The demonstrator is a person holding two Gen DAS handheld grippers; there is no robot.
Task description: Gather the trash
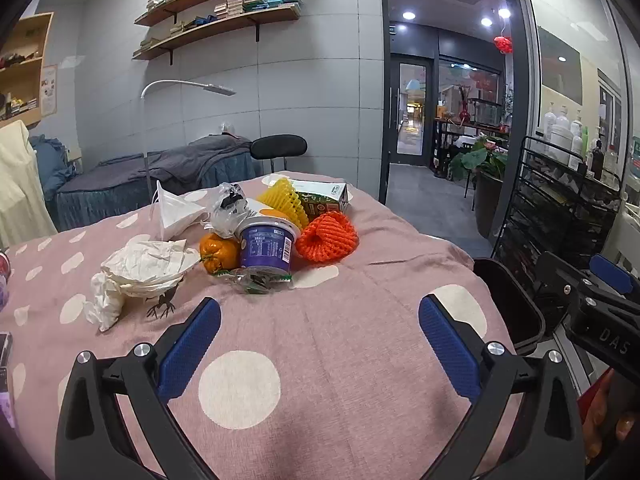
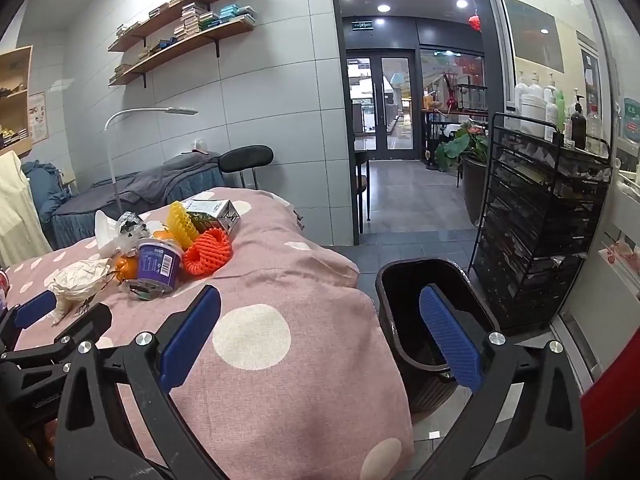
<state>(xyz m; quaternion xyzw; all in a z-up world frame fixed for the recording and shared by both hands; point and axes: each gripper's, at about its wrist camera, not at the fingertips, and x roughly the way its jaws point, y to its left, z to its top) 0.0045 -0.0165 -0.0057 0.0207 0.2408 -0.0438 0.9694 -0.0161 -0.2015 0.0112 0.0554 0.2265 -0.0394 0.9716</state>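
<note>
A pile of trash lies on the pink spotted tablecloth (image 1: 360,320): crumpled white paper (image 1: 144,268), a purple cup (image 1: 269,245), an orange fruit (image 1: 218,253), an orange foam net (image 1: 327,238), a yellow foam net (image 1: 285,200), a green carton (image 1: 322,197), a white mask (image 1: 174,212) and a clear wrapper (image 1: 256,282). My left gripper (image 1: 320,320) is open and empty, short of the pile. My right gripper (image 2: 320,312) is open and empty at the table's right edge, its right finger over a dark bin (image 2: 404,288) on the floor. The pile (image 2: 160,260) also shows in the right wrist view.
A black wire rack (image 2: 540,232) with bottles stands right of the bin. A black chair (image 1: 279,147) and a covered bed (image 1: 168,176) stand behind the table. A potted plant (image 2: 464,148) stands by the glass door.
</note>
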